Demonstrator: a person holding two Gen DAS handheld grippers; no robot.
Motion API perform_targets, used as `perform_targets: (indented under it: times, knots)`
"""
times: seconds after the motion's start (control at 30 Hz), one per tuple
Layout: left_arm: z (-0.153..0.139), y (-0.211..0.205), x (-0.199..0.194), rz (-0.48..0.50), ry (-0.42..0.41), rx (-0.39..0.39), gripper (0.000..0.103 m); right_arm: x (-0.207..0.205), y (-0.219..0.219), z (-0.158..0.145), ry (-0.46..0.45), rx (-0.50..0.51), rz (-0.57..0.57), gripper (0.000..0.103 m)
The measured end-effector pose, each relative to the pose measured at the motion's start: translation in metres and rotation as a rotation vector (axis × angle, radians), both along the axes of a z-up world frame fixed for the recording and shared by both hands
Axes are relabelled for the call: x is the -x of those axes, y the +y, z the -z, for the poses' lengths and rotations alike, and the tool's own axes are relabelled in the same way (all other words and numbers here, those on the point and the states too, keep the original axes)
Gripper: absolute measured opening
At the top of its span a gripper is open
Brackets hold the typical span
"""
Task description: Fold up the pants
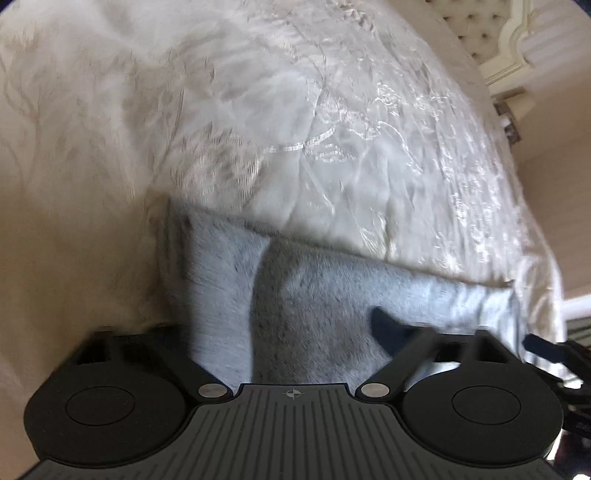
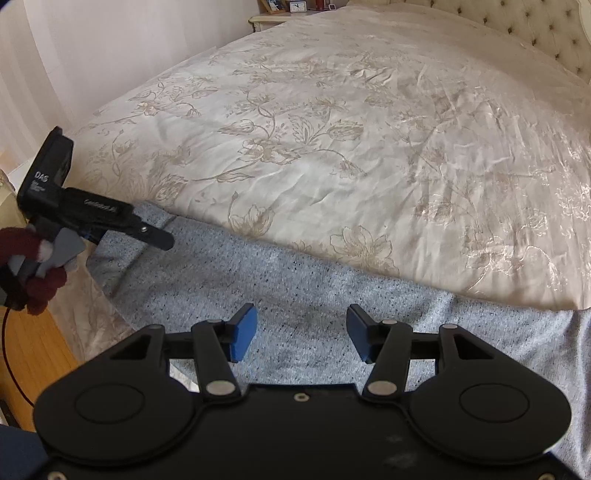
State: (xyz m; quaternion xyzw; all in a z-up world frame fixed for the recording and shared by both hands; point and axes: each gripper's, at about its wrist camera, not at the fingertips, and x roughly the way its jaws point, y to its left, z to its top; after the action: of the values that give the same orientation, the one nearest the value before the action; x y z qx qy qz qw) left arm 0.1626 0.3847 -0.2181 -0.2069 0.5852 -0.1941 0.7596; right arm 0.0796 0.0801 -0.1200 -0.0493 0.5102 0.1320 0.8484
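Observation:
The grey speckled pants [image 2: 295, 295] lie spread along the near edge of the bed. My right gripper [image 2: 301, 332] is open, its blue pads [image 2: 243, 332] just above the pants' middle, holding nothing. My left gripper [image 2: 162, 236] shows at the left of the right wrist view, held by a red-gloved hand, its tip at the pants' left end. In the left wrist view the pants [image 1: 314, 314] fill the space between the fingers [image 1: 388, 332], which look spread; fabric covers the left finger. Whether it grips cloth is unclear.
The bed [image 2: 351, 129] carries a cream floral bedspread. A tufted headboard [image 2: 535, 29] is at the far right. A nightstand with a clock [image 2: 295, 7] stands at the far side. Wooden floor [image 2: 29, 350] lies at the left.

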Motion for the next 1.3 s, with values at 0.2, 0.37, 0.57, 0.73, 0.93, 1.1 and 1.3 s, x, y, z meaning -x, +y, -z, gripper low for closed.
perform_targets:
  times: [0.2,0.37,0.57,0.73,0.93,1.1,1.3]
  knots:
    - [-0.019,-0.001,0.007,-0.030,-0.030,-0.055,0.015,-0.011,0.006,0.019,0.065,-0.010,-0.022,0.003]
    - [-0.033,0.004,0.010,-0.094,-0.054,-0.072,0.013,-0.036,0.010,0.046,0.100,0.012,0.013,0.004]
    - [-0.039,0.008,0.008,-0.141,-0.045,-0.058,0.012,-0.075,0.003,0.085,0.162,0.031,0.097,0.005]
    - [-0.043,0.015,0.012,-0.194,-0.035,-0.007,0.012,-0.092,-0.002,0.108,0.195,0.035,0.128,0.000]
    - [-0.050,0.008,0.016,-0.202,-0.042,-0.009,0.012,-0.058,-0.002,0.071,0.117,-0.035,0.086,0.007]
    - [-0.059,0.001,0.020,-0.226,-0.056,-0.006,0.012,-0.007,0.002,0.073,0.207,-0.058,0.044,0.008]
    - [-0.082,-0.019,0.025,-0.221,-0.096,-0.023,0.012,0.018,-0.008,0.085,0.256,-0.129,0.042,0.011]
